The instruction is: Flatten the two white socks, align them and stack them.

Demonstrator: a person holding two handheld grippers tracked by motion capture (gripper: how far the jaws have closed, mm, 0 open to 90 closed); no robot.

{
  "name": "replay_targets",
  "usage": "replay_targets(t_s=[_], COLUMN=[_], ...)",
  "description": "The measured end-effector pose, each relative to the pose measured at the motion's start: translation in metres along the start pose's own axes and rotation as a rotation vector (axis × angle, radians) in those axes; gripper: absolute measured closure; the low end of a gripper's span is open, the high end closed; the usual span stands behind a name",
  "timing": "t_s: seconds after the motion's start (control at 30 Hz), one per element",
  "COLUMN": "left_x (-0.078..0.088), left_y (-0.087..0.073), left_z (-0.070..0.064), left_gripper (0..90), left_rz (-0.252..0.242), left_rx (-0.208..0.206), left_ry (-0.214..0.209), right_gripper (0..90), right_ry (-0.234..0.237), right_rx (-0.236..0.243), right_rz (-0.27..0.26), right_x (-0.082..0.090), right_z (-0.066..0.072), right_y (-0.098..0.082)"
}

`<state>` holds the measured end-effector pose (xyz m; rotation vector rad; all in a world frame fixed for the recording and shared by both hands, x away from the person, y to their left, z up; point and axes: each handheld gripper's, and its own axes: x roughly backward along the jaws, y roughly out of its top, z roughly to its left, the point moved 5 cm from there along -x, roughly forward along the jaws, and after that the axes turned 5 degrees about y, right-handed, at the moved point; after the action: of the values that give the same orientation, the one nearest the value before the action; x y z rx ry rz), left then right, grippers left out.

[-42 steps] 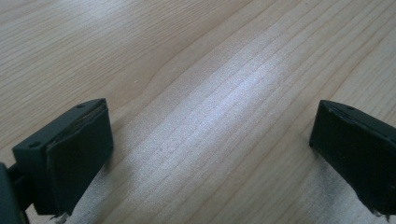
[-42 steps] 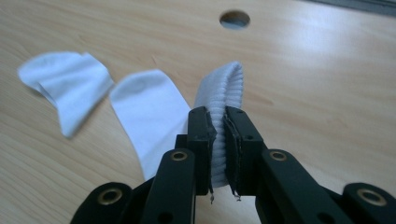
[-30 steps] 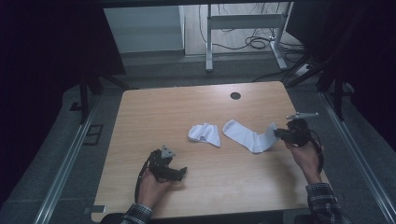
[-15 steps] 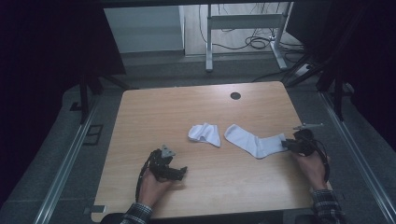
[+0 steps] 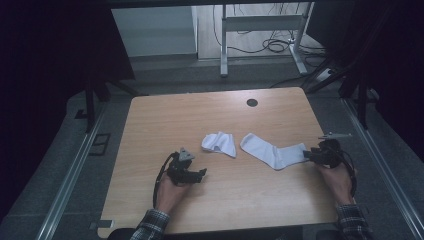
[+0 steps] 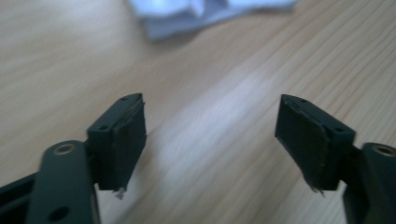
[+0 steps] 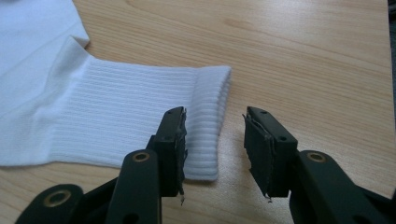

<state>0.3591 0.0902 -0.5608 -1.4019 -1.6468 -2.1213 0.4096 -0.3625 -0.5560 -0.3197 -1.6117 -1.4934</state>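
Two white socks lie on the wooden table (image 5: 190, 112). One sock (image 5: 272, 150) is stretched flat, its ribbed cuff (image 7: 208, 116) toward the right edge. My right gripper (image 5: 308, 154) (image 7: 212, 149) is open at that cuff, whose corner lies on the wood between the jaws, against the left finger (image 7: 170, 140). The other sock (image 5: 219, 144) (image 6: 205, 14) is crumpled, just left of the flat one. My left gripper (image 5: 201, 174) (image 6: 210, 135) is open wide over bare wood, a little in front of and to the left of the crumpled sock, holding nothing.
A round black cable hole (image 5: 252, 102) sits near the table's far edge. Metal rails (image 5: 75, 170) run along both sides of the table. A desk frame (image 5: 223, 45) and cables (image 5: 275, 47) stand on the floor beyond.
My right gripper moved right and toward the person, and the flat sock's raised cuff came down and stretched out flat. The left gripper stayed put.
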Motion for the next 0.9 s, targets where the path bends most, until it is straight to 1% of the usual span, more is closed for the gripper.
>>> replay_targets(t_s=[0.03,0.07,0.1,0.2,0.27,0.4,0.47,0.63,0.73,0.77,0.8,0.83,0.87,0.9], left_x=[-0.003,-0.003,-0.011,-0.023,-0.031,-0.047,-0.056,-0.079,-0.092,-0.095,-0.095,-0.099,-0.106,-0.110], left_y=[0.006,0.006,0.018,0.040,0.053,0.077,0.087,0.106,0.112,0.114,0.114,0.116,0.119,0.120], left_z=[-0.002,-0.002,-0.008,-0.018,-0.024,-0.037,-0.042,-0.052,-0.055,-0.056,-0.056,-0.057,-0.058,-0.059], left_gripper=[28.6,30.0,31.4,34.9,35.9,37.5,37.9,42.3,46.2,47.8,48.6,51.5,52.8,53.5], left_rz=[-0.006,-0.006,-0.013,-0.023,-0.032,-0.047,-0.049,-0.037,-0.030,-0.026,-0.026,-0.023,-0.019,-0.014], left_rx=[-0.002,-0.002,-0.017,-0.052,-0.070,-0.089,-0.103,-0.122,-0.112,-0.104,-0.104,-0.106,-0.093,-0.092], left_ry=[-0.009,-0.009,-0.024,-0.035,-0.037,-0.046,-0.047,-0.046,-0.047,-0.051,-0.051,-0.053,-0.059,-0.054], right_gripper=[56.6,56.0,55.0,52.8,52.6,53.6,53.6,53.4,53.5,53.5,53.5,53.5,53.6,53.7], right_ry=[0.000,0.000,-0.002,-0.004,-0.004,-0.019,-0.018,-0.014,-0.016,-0.015,-0.015,-0.012,-0.013,-0.017], right_rx=[-0.001,-0.003,0.000,0.004,0.010,0.024,0.018,0.008,0.018,0.018,0.018,0.018,0.016,0.016], right_rz=[-0.002,-0.004,-0.010,-0.015,-0.008,0.015,0.016,0.015,0.014,0.014,0.014,0.016,0.013,0.008], right_x=[0.000,0.000,0.001,0.000,-0.002,-0.004,-0.004,-0.004,-0.004,-0.004,-0.004,-0.004,-0.004,-0.003], right_z=[0.000,0.000,-0.001,-0.001,-0.001,-0.003,-0.004,-0.006,-0.005,-0.005,-0.005,-0.005,-0.006,-0.006], right_y=[0.000,0.000,0.000,0.001,0.001,-0.001,-0.002,-0.003,-0.003,-0.003,-0.003,-0.003,-0.003,-0.002])
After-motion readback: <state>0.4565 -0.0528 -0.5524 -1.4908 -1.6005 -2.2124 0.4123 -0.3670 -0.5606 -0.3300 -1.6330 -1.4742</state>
